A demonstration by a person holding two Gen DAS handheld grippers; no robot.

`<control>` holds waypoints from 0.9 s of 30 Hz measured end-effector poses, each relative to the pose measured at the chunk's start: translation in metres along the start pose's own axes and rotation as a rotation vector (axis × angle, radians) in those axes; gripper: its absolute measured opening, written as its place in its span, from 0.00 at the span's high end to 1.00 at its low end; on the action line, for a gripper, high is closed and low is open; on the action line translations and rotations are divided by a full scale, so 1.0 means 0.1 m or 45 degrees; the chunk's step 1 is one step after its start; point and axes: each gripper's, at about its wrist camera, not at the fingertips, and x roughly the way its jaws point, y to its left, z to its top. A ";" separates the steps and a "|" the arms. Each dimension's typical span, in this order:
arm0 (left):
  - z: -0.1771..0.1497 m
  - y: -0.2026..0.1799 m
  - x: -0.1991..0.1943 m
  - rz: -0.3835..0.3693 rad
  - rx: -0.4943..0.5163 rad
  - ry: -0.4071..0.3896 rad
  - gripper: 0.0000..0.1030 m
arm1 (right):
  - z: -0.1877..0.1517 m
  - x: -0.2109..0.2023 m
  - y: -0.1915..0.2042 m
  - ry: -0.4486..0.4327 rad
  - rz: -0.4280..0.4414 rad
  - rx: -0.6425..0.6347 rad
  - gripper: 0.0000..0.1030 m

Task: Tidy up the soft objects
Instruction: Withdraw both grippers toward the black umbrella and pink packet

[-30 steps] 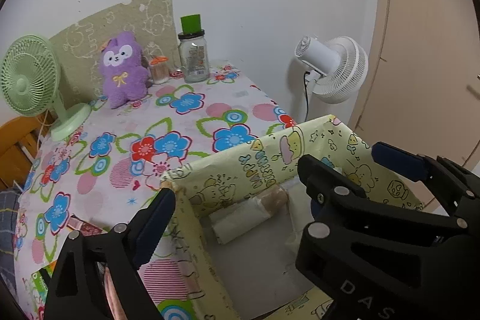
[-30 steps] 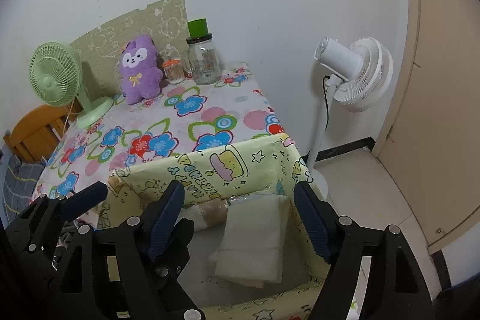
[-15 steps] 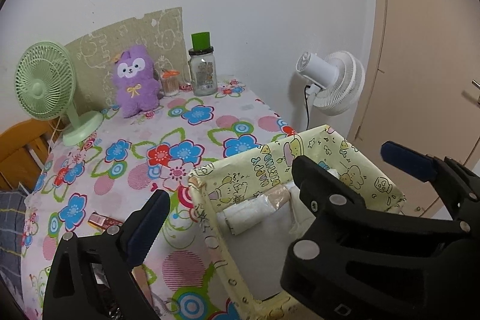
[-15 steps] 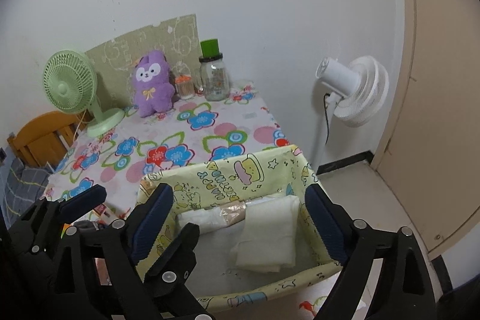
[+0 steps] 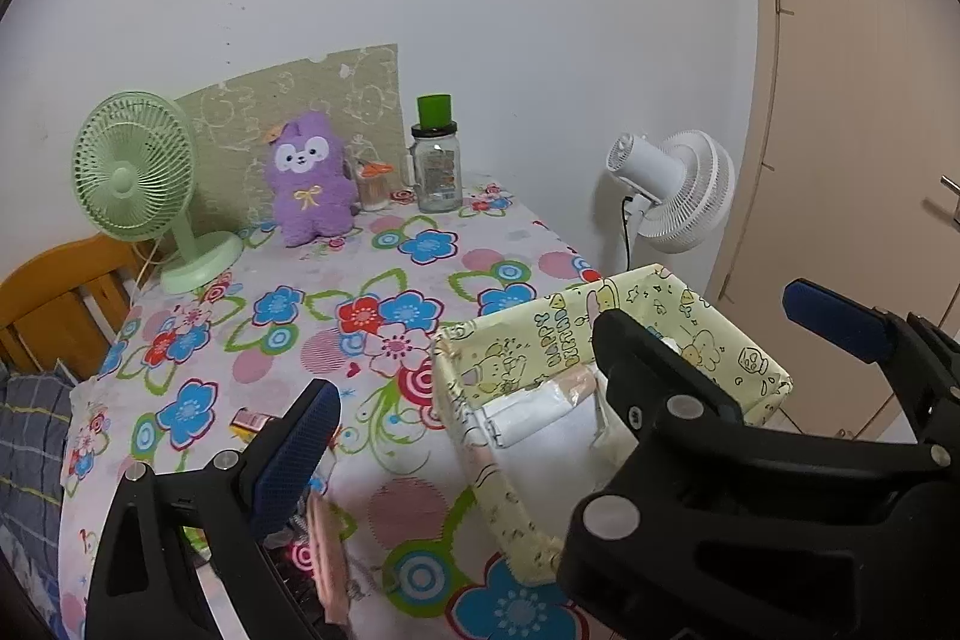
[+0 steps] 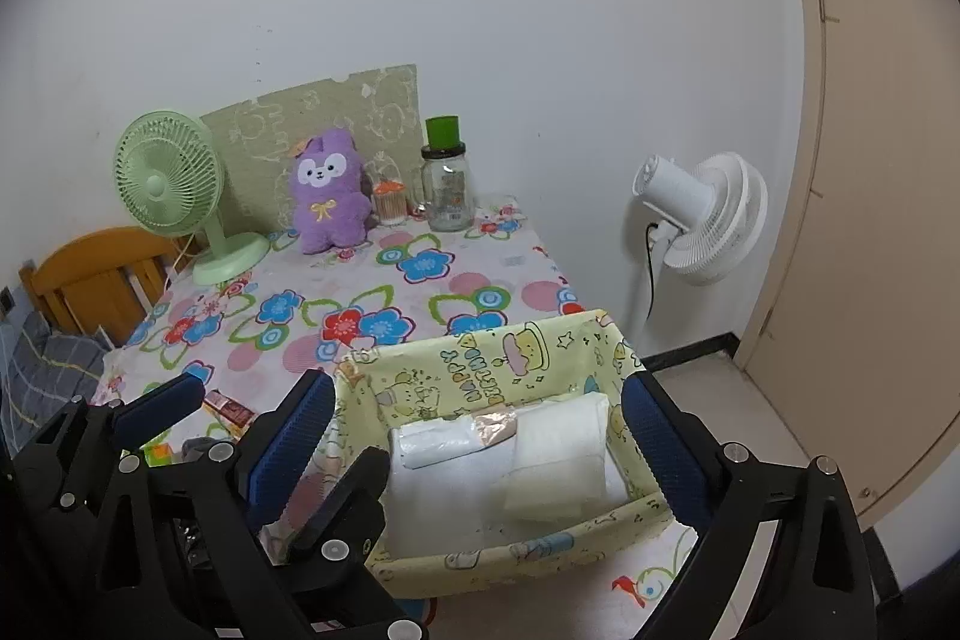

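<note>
A yellow cartoon-print box [image 6: 480, 376] sits at the near right corner of the floral table [image 6: 384, 280]. In it lie a folded white pad [image 6: 558, 454] and a white wrapped pack [image 6: 432, 442]. My right gripper [image 6: 477, 388] hovers above the box, its jaws opening wide with nothing gripped between them. My left gripper [image 5: 558, 352] is open too and empty, beside the box [image 5: 606, 334]; the two grippers' fingers interleave. A purple plush toy [image 5: 309, 184] stands upright at the table's far edge [image 6: 327, 190].
A green desk fan [image 5: 135, 175], a glass jar with a green lid [image 5: 437, 160] and a small orange-lidded jar [image 5: 373, 184] stand near the plush. A white floor fan [image 6: 699, 214] and a door [image 6: 870, 220] are to the right. A wooden chair [image 5: 54, 292] stands to the left. Small packets [image 5: 252, 421] lie near the front.
Both grippers have drawn back and upward from the box, so more of the table shows. The right jaws have spread wider. The white pad stays in the box.
</note>
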 end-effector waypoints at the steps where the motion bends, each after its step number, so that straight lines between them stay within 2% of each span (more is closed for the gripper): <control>1: -0.01 0.02 -0.03 0.002 -0.002 -0.006 0.04 | -0.01 -0.03 0.02 -0.004 0.003 -0.001 0.05; 12: -0.17 0.23 -0.28 0.042 -0.029 -0.041 0.04 | -0.12 -0.17 0.30 0.012 0.065 -0.018 0.05; 27: -0.45 0.62 -0.42 0.080 -0.088 -0.049 0.04 | -0.30 -0.25 0.78 -0.005 0.062 -0.108 0.05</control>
